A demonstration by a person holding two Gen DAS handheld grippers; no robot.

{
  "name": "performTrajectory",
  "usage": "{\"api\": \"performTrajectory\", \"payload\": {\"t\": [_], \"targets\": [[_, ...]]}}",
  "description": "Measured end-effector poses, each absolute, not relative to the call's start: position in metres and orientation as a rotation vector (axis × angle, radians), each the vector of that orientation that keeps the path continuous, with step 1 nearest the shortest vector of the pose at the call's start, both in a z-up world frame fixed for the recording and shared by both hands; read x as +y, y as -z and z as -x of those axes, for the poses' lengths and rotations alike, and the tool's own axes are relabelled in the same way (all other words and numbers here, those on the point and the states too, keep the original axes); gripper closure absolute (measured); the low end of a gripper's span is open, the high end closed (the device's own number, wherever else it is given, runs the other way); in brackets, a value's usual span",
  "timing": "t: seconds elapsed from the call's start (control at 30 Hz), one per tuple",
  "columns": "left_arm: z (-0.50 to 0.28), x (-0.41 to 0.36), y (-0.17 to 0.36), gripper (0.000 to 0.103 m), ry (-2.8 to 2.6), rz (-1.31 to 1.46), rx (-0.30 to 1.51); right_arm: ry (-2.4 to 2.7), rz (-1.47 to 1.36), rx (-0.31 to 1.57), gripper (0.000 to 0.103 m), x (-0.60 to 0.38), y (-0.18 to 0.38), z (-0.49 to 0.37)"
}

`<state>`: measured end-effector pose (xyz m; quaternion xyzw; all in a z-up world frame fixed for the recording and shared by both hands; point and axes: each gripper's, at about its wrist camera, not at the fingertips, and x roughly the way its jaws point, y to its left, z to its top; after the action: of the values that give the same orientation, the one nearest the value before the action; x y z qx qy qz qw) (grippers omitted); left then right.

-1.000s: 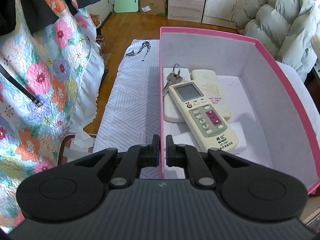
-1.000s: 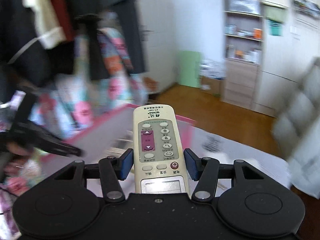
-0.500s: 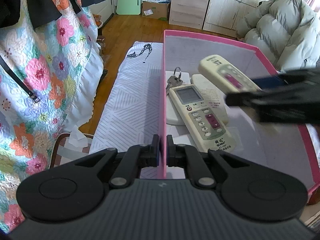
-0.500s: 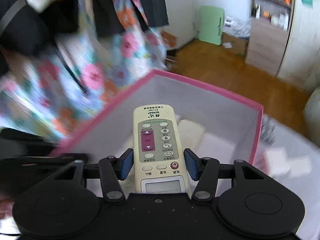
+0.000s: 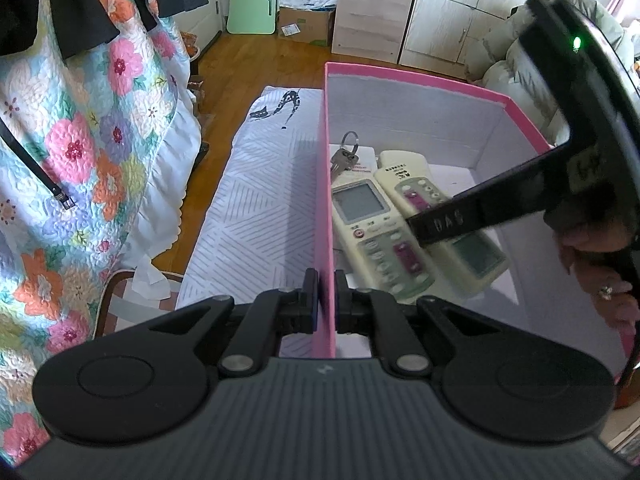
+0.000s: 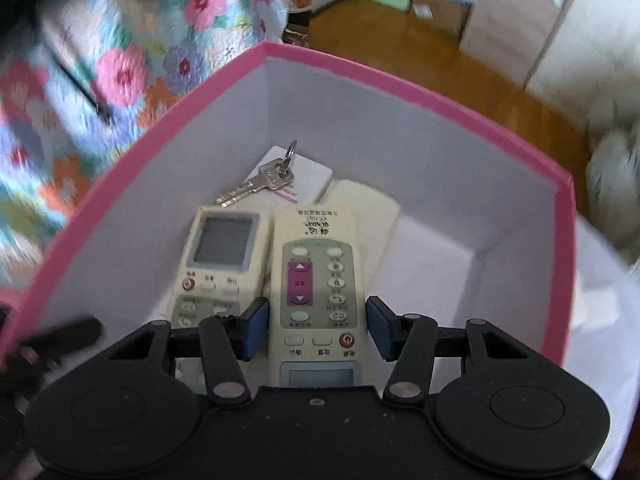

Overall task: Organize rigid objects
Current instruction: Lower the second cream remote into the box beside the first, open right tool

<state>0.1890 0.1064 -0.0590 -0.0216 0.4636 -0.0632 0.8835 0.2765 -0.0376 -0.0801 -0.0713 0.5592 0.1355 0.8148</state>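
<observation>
Box (image 6: pixel 562 264) contents, two remotes side by side.
Second remote (image 6: pixel 318 280) lies right of first remote (image 6: pixel 218 264); key (image 6: pixel 256 188) behind them, on a card (image 6: pixel 308 182). Left gripper (image 5: pixel 327 300) straddles box's left wall.

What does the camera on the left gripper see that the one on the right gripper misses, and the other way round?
Only the left wrist view shows the left gripper clamped on the pink box wall, and the striped cloth beside it. Only the right wrist view shows the right gripper, its pads either side of the remote with small gaps, and the full key. Both share the box, the key, that remote and a second remote beside it.
</observation>
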Motion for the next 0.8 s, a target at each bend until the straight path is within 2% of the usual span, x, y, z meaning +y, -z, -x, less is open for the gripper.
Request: {"api": "performTrajectory", "payload": {"t": [0.2, 0.37, 0.43, 0.57, 0.7, 0.8], "targets": [[-0.189, 0.106, 0.058, 0.098, 0.127, 0.043, 0.969, -0.293, -0.112, 1.190, 0.045, -0.063, 0.066, -0.274], [-0.189, 0.104, 0.057, 0.098, 0.127, 0.031, 0.974, -0.358, -0.135, 1.083, 0.044, -0.083, 0.030, -0.250], [-0.189, 0.103, 0.057, 0.098, 0.126, 0.026, 0.976, -0.389, -0.146, 1.018, 0.038, -0.097, 0.012, -0.234], [-0.190, 0.100, 0.057, 0.098, 0.121, 0.009, 0.977, -0.408, -0.136, 0.884, 0.036, -0.127, -0.022, -0.202], [-0.191, 0.097, 0.056, 0.098, 0.115, -0.009, 0.982, -0.407, -0.142, 0.706, 0.016, -0.171, -0.046, -0.169], [-0.191, 0.096, 0.056, 0.098, 0.110, -0.015, 0.983, -0.384, -0.107, 0.560, 0.014, -0.199, -0.046, -0.149]]}}
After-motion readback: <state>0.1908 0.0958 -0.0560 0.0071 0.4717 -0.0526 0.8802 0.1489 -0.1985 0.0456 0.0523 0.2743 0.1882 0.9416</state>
